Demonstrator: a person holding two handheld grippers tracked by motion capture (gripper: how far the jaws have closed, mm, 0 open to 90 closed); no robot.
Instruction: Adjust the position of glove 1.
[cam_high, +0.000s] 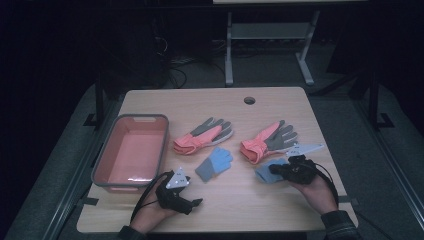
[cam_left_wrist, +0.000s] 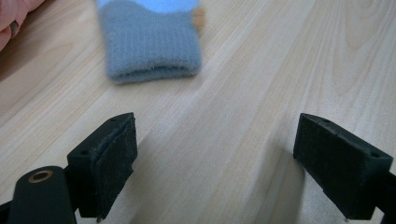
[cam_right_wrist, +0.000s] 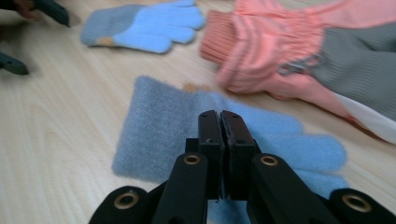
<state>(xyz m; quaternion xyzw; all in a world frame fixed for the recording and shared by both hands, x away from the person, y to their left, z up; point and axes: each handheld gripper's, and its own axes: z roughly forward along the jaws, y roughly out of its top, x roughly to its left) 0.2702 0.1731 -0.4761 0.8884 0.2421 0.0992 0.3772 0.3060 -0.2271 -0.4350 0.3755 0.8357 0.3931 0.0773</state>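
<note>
Two blue knit gloves lie on the wooden table (cam_high: 300, 110). One blue glove (cam_high: 214, 164) (cam_left_wrist: 152, 46) (cam_right_wrist: 140, 28) is in the middle, its grey cuff just ahead of my left gripper (cam_high: 197, 202) (cam_left_wrist: 224, 158), which rests low over the wood with its jaws wide apart and nothing between them. The other blue glove (cam_high: 262, 172) (cam_right_wrist: 159, 135) lies under my right gripper (cam_high: 274, 170) (cam_right_wrist: 219, 116). That gripper's jaws are pressed together at the glove's middle, and they seem to pinch its fabric.
Two pink-and-grey work gloves (cam_high: 202, 135) (cam_high: 267, 140) (cam_right_wrist: 289, 51) lie farther back on the table, the right one just beyond the held glove. A pink tub (cam_high: 102, 165) with a grey rim stands at the left. A cable hole (cam_high: 249, 100) sits near the far edge.
</note>
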